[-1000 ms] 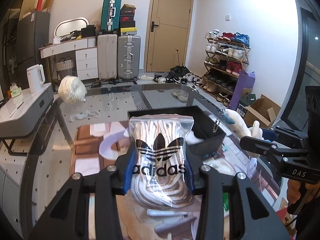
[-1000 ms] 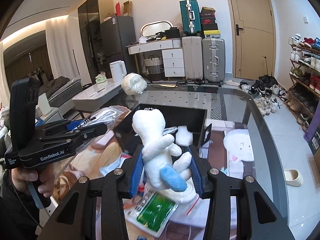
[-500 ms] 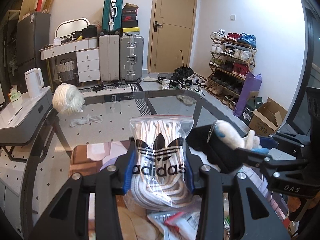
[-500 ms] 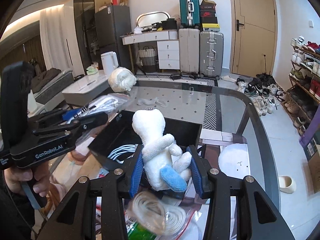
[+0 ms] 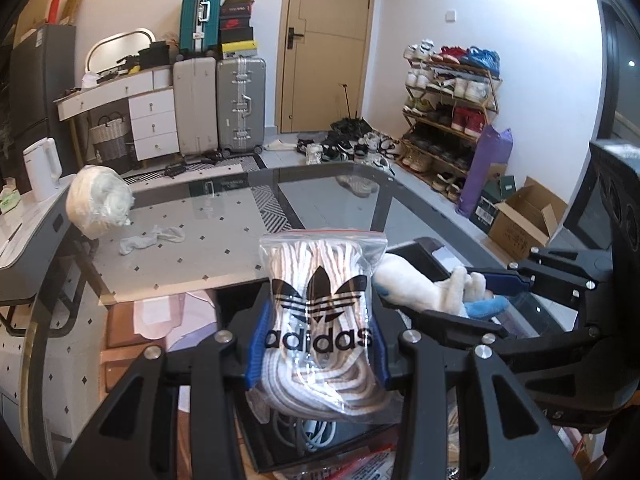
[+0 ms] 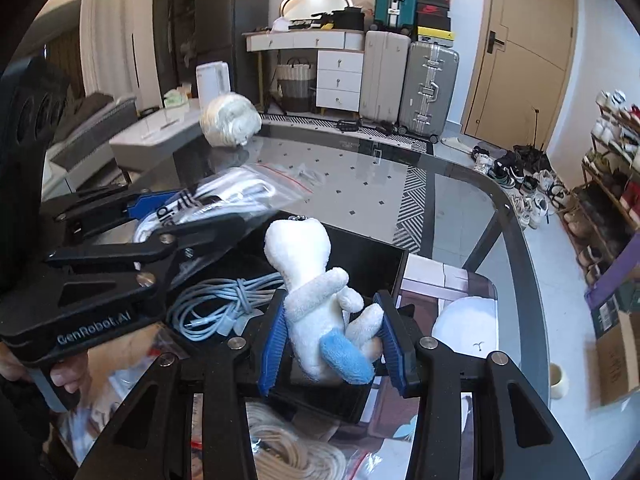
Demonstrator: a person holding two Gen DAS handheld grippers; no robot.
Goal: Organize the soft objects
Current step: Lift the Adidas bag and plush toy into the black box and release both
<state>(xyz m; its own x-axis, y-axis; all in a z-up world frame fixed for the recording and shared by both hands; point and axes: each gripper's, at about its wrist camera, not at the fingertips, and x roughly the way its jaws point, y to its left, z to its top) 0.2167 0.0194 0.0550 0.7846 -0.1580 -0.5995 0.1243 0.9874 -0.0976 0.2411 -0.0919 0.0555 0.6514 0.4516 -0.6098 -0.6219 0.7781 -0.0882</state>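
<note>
My left gripper (image 5: 318,340) is shut on a clear Adidas zip bag of white laces (image 5: 322,320) and holds it above a black open box (image 5: 424,254). My right gripper (image 6: 334,332) is shut on a white plush toy with a blue foot (image 6: 320,304), held over the same black box (image 6: 384,264). A coiled pale blue cable (image 6: 218,304) lies inside the box. The left gripper and its bag (image 6: 208,204) show at the left of the right wrist view. The plush (image 5: 420,292) and right gripper (image 5: 492,292) show at the right of the left wrist view.
The glass table (image 5: 224,236) carries a white wrapped bundle (image 5: 98,204) and a loose white sock (image 5: 154,238) at the far left. A bag of beige cord (image 6: 296,456) and other packets lie near me. A white round item (image 6: 468,324) lies right of the box.
Both grippers have moved closer over the black box, their loads still held. The cable inside the box has come into clearer view.
</note>
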